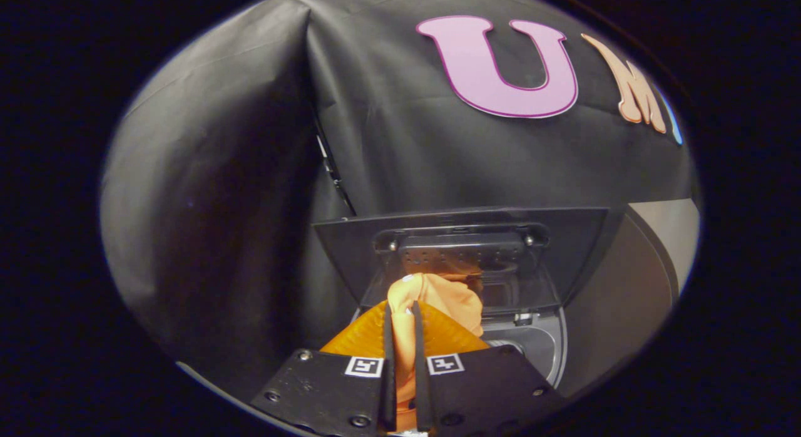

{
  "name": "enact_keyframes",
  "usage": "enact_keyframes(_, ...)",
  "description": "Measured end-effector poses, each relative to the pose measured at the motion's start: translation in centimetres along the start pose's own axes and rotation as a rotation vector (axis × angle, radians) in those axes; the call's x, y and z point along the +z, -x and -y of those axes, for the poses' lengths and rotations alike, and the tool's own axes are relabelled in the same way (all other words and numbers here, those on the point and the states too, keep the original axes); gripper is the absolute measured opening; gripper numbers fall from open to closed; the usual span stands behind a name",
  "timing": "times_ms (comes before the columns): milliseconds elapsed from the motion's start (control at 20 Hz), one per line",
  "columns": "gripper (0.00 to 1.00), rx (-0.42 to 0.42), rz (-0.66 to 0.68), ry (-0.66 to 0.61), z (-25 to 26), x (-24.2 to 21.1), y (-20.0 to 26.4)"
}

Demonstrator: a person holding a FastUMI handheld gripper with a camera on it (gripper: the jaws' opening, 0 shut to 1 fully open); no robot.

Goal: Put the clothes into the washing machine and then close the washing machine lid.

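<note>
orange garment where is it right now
In the gripper view, the orange garment is pinched between the gripper fingers, bunched just ahead of them before the washing machine's raised lid.

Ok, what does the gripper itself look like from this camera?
The gripper has two thin, flat fingers standing close together, each on a broad black plate fixed with screws. A square black-and-white marker sits at each plate's inner corner. I see no cables.

The garment [438, 299] pinched between the closed fingers of the gripper [403, 337], low in the frame's centre, is plain bright orange. Above it, the washing machine's raised lid [350, 243] is dark grey with a see-through smoky pane, and the machine's top [538, 343] at lower right is pale grey.
</note>
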State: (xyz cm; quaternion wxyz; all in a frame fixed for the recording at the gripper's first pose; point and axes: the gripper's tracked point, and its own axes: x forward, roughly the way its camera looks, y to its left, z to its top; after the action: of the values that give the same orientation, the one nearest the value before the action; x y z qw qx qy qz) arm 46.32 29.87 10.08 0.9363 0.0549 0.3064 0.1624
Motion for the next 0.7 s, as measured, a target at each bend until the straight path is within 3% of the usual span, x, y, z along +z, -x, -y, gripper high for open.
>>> enact_keyframes(300, 0.54, -0.033, 0.044, 0.014, 1.0, 0.9, 0.8)
enact_keyframes(550, 0.97, -0.005, 0.109, -0.013, 0.5, 2.9, 1.8)
enact_keyframes(700, 0.97, 0.013, 0.226, -0.02, -0.3, 6.1, 2.5)
